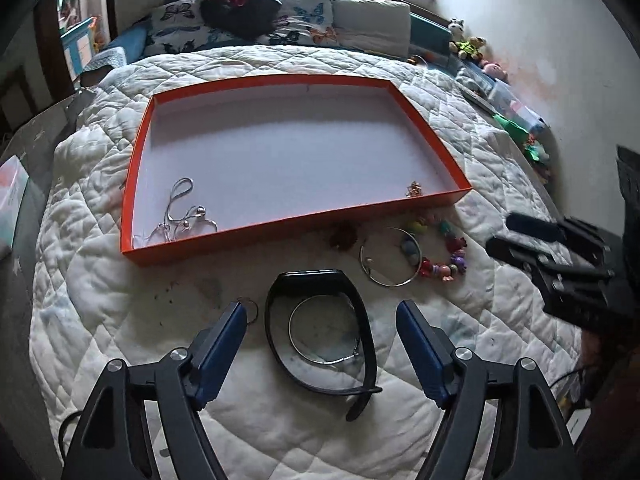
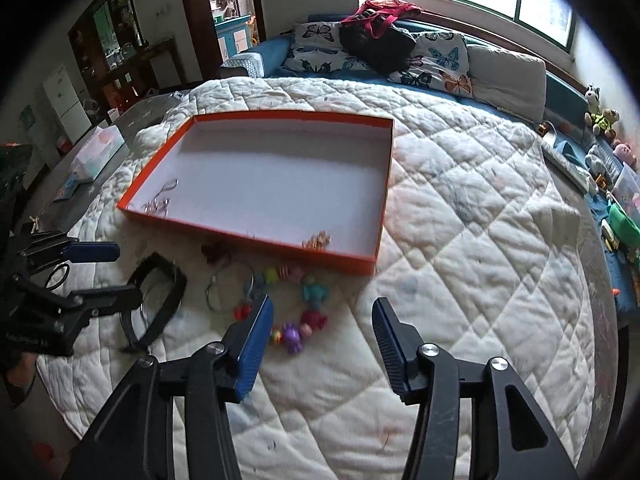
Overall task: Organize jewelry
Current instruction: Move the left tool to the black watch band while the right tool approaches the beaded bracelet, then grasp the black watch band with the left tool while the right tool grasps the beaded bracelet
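An orange tray (image 1: 280,222) with a white floor lies on the quilt, holding a silver necklace (image 1: 180,212) at its near left and a small gold piece (image 1: 414,190) at its near right. In front of it lie a black band (image 1: 276,332) with a silver bangle (image 1: 294,320) inside it, a second bangle (image 1: 390,284), a colourful bead bracelet (image 1: 444,268) and a dark red flower piece (image 1: 344,236). My left gripper (image 1: 322,308) hangs open over the black band. My right gripper (image 2: 323,302) is open and empty, just right of the bead bracelet (image 2: 296,328).
A white quilt (image 2: 460,240) covers the bed. Butterfly pillows (image 2: 436,64) and a black bag (image 2: 380,46) lie at the head. Soft toys (image 2: 600,116) and boxes line the right wall. A tissue box (image 2: 98,152) sits left of the bed. A small ring (image 1: 250,310) lies by my left finger.
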{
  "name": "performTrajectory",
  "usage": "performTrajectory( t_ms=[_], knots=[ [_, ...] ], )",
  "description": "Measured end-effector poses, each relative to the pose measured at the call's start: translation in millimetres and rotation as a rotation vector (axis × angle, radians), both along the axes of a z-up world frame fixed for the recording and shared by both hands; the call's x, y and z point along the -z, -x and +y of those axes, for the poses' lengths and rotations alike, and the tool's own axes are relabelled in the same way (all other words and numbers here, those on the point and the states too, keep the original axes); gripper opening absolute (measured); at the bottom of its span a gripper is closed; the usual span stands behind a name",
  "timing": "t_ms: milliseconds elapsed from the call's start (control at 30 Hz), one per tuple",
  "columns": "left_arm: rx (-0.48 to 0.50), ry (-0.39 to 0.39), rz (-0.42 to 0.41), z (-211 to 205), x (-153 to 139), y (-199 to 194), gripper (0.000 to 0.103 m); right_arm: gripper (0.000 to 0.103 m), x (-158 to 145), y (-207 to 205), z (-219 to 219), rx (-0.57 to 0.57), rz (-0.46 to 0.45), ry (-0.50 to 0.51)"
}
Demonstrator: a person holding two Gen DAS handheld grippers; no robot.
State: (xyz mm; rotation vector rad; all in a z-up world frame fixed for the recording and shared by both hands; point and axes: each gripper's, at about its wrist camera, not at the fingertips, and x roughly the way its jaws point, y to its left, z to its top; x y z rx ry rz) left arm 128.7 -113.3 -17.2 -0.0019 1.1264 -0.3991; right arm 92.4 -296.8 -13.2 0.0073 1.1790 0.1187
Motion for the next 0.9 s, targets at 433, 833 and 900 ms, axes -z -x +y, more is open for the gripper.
performTrajectory(
  t_ms=[433, 833, 900],
  knots=[
    [-0.042, 0.028, 0.03, -9.5, 25.2, -10.9, 0.082, 0.057, 18.0, 16.5, -6.3, -0.002, 0.039, -0.036],
    [-0.024, 0.002, -0.006, -15.3, 33.2, -10.4, 0.071, 0.064, 23.8, 11.9, 5.3, -0.074, 0.045, -0.026],
    [-0.016, -0.01, -0.013, -16.0, 34.2, -11.1, 0.066, 0.067, 24.6, 10.5, 8.0, -0.091, 0.047, -0.033]
  ],
)
